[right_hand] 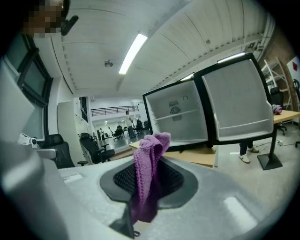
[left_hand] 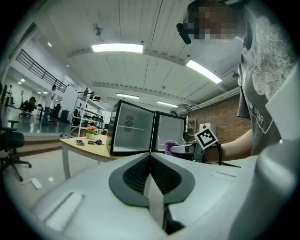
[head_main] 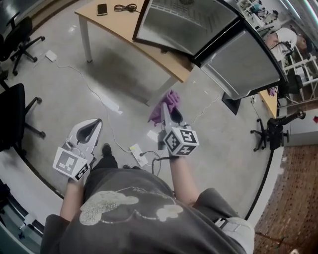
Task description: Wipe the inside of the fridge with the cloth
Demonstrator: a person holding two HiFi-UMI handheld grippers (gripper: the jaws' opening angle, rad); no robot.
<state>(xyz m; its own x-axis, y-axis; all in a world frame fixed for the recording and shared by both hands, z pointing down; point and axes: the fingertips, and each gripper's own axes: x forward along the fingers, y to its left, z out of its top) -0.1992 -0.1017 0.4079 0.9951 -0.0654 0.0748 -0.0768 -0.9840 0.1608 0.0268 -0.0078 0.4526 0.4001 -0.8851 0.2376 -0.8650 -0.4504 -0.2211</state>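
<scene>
The right gripper [head_main: 171, 119] is clenching a purple cloth [right_hand: 146, 164] between its jaws, the fabric bunching up above the pads and trailing down between them. The left gripper [head_main: 89, 130] is gripping nothing, its jaws pressed together. Both are hovering over the floor [head_main: 114, 74], well apart from the fridge [head_main: 189, 22], which is sitting on the wooden counter [head_main: 149, 47] with its door [head_main: 243, 62] standing wide open. A phone [head_main: 102, 9] and a cable [head_main: 125, 7] are lying at the counter's far end.
</scene>
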